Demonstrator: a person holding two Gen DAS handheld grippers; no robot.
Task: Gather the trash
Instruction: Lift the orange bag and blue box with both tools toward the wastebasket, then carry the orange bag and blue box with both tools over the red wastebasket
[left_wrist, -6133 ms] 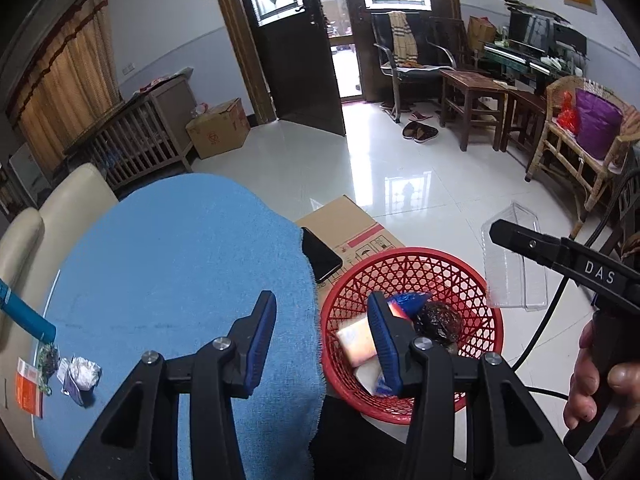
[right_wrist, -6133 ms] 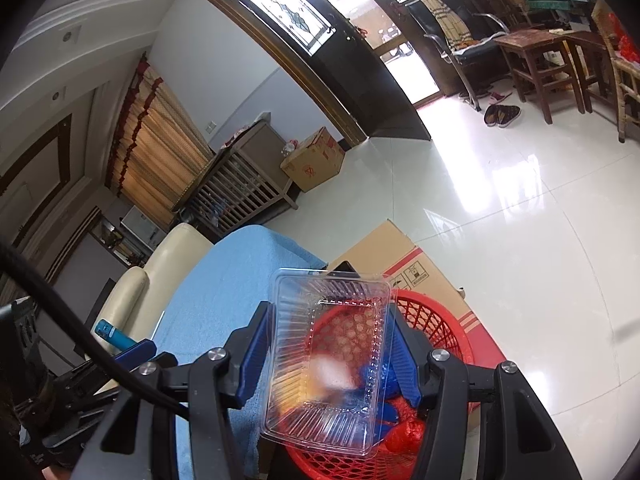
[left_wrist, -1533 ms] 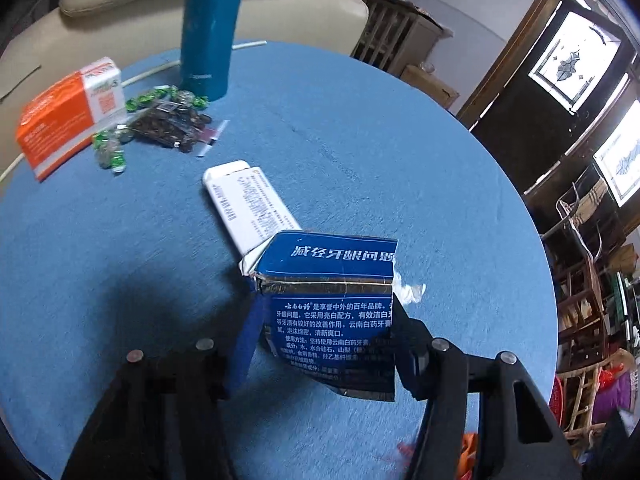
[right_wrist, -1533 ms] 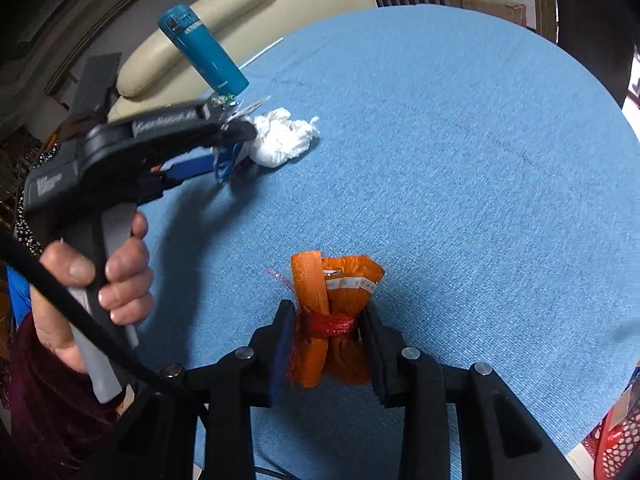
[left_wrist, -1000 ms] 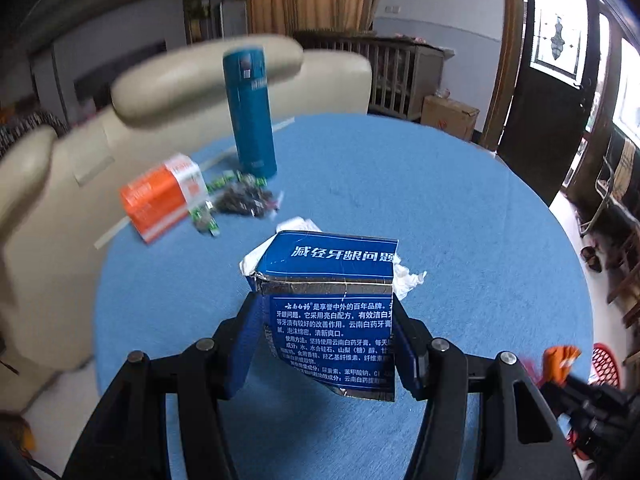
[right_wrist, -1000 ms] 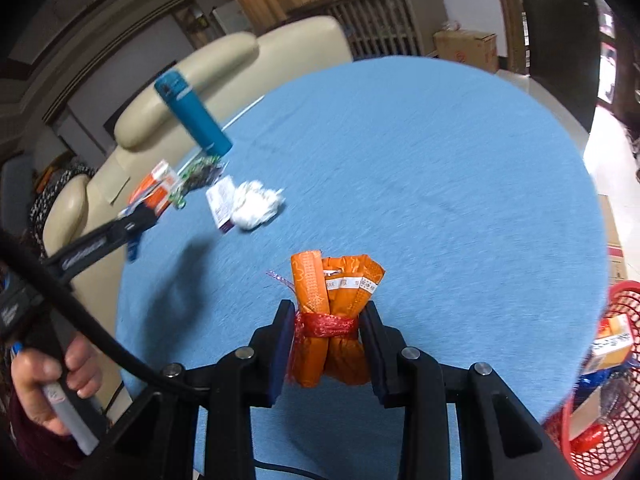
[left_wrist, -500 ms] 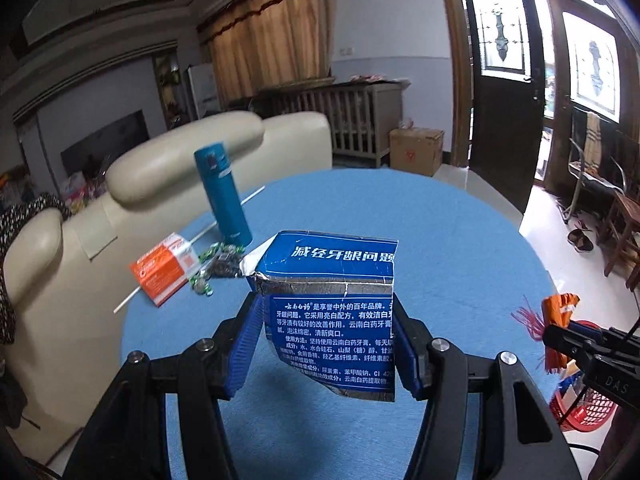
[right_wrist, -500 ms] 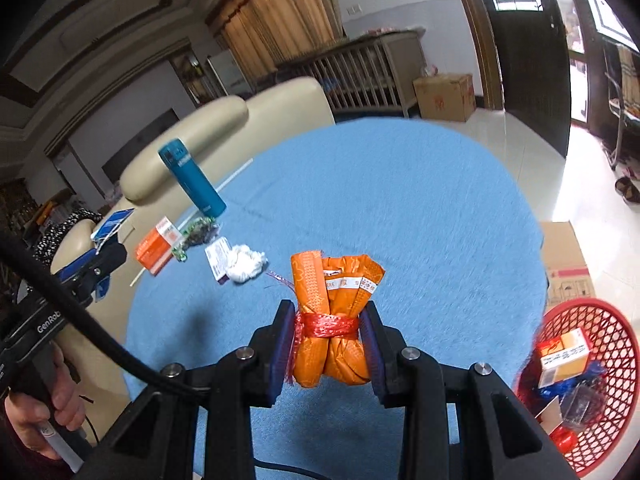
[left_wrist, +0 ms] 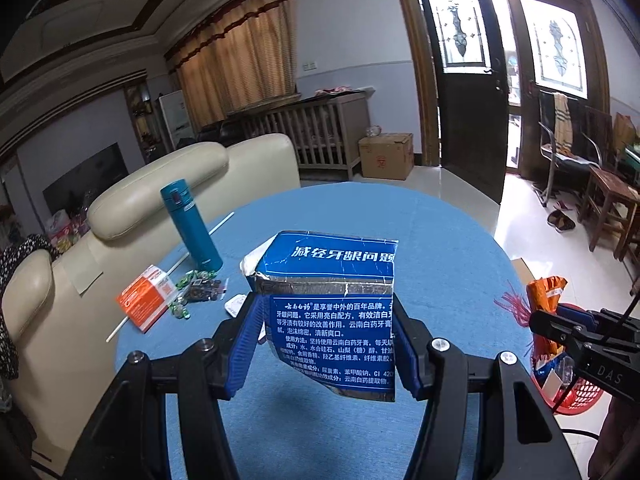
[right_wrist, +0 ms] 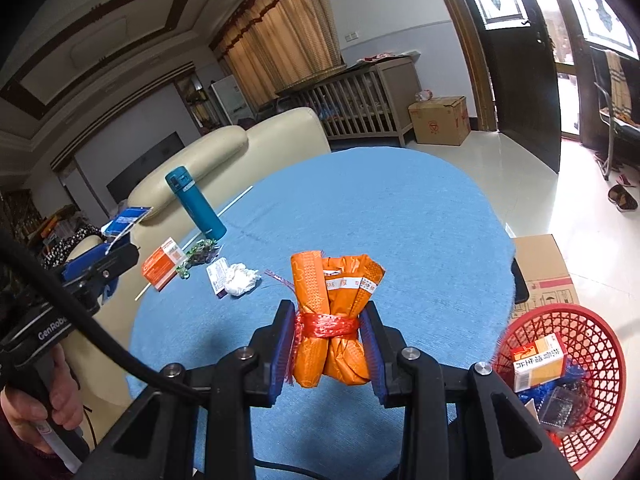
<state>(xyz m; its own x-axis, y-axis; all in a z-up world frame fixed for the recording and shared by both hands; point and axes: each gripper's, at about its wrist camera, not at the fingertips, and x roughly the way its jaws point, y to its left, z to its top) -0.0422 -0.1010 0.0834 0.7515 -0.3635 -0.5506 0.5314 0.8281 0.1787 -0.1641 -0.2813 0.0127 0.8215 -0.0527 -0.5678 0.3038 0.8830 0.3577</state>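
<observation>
Left gripper [left_wrist: 326, 344]: its blue pads are clamping a torn blue toothpaste carton [left_wrist: 330, 304] with white Chinese print and a silver inner band, and are holding it clear above the round table [right_wrist: 384, 208], which is wearing a blue cloth. Right gripper [right_wrist: 330, 350]: its pads are pinching an orange wrapper bundle [right_wrist: 334, 320] tied at the waist with red net string, also lifted off the cloth. Red mesh basket [right_wrist: 592, 364]: standing on the floor just beside the table edge, next to a flattened cardboard box [right_wrist: 546, 268], and holding a red-and-white carton [right_wrist: 538, 362] with other wrappers under it. Items lying on the cloth at the far side: a teal flask [right_wrist: 196, 202] standing upright, an orange box [right_wrist: 164, 262] beside it, a small heap of sweets [right_wrist: 198, 256] between the two, a crumpled white tissue [right_wrist: 240, 278] touching a small white packet [right_wrist: 216, 276]. A cream sofa [left_wrist: 168, 184] is sitting behind the table. A person's hand [right_wrist: 36, 408] is gripping the left tool's handle in the right wrist view.
</observation>
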